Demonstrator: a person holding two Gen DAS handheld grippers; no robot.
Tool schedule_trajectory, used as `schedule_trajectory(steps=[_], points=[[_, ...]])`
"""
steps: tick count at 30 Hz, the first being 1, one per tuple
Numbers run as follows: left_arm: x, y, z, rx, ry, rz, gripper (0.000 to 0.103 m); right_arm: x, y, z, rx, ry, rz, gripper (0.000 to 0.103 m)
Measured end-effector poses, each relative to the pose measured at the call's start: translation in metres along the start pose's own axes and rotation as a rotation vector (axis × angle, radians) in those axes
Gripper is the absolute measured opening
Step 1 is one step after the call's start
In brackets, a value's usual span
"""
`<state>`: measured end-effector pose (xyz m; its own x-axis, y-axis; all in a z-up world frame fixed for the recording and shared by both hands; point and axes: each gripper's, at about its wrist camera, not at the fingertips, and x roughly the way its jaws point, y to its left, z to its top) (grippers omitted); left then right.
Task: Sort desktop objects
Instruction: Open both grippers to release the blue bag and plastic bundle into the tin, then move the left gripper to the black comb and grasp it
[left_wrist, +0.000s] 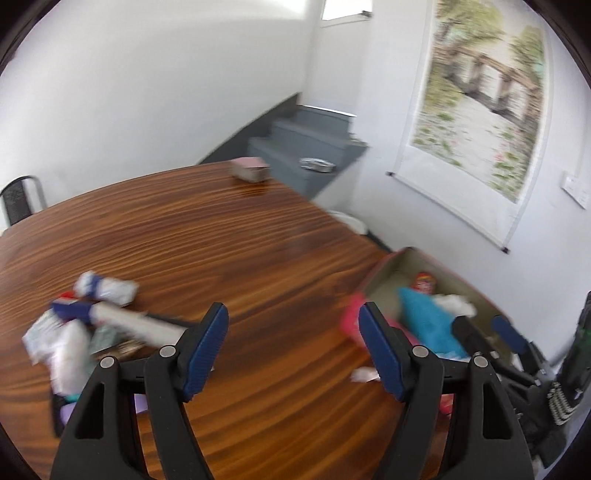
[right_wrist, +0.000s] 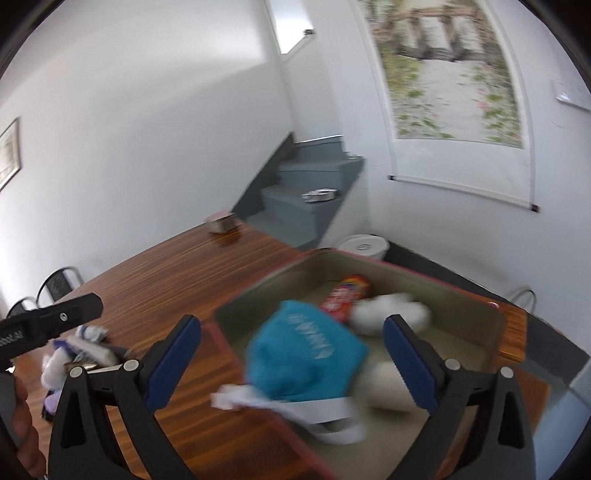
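A pile of loose items (left_wrist: 74, 332), white packets, a blue-and-white tube and a purple thing, lies on the wooden table (left_wrist: 240, 240) at the left. It also shows in the right wrist view (right_wrist: 74, 350). A pink-rimmed box (right_wrist: 369, 280) at the table's right holds a teal cloth bag (right_wrist: 306, 350), a red packet (right_wrist: 343, 295) and white soft items. My left gripper (left_wrist: 293, 325) is open and empty over the table, between pile and box (left_wrist: 406, 266). My right gripper (right_wrist: 291, 343) is open and empty, above the box around the teal bag.
A small pink-topped box (left_wrist: 251, 170) sits at the table's far edge. Grey stairs (left_wrist: 303, 147) with a foil tray rise behind. A scroll painting (left_wrist: 480, 92) hangs on the right wall. Black chairs (right_wrist: 59, 284) stand at the left. A white bucket (right_wrist: 364, 245) is on the floor.
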<state>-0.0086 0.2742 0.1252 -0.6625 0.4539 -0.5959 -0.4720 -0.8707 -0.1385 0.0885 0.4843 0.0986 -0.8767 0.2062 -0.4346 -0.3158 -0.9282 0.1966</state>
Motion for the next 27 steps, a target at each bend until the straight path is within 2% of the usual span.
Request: schedule_trajectory(steps=[7,12,15,16,21,27], points=[[-0.037,0.078,-0.031,-0.065,-0.006,0.189,0.076,0.007,0.059,-0.009,-0.060,0.039,0.129,0.101],[-0.055,0.147,-0.058,-0.153,0.018,0.304,0.076,0.008,0.102,-0.014,-0.108,0.082,0.231,0.101],[-0.058,0.182,-0.075,-0.198,0.047,0.419,0.076,0.012,0.130,-0.021,-0.161,0.111,0.276,0.101],[-0.058,0.188,-0.079,-0.205,0.057,0.435,0.076,0.013,0.138,-0.023,-0.181,0.121,0.284,0.101],[-0.046,0.213,-0.093,-0.223,0.113,0.428,0.076,0.019,0.173,-0.037,-0.247,0.176,0.355,0.101],[-0.021,0.216,-0.094,-0.179,0.160,0.402,0.076,0.032,0.184,-0.052,-0.286,0.217,0.360,0.101]])
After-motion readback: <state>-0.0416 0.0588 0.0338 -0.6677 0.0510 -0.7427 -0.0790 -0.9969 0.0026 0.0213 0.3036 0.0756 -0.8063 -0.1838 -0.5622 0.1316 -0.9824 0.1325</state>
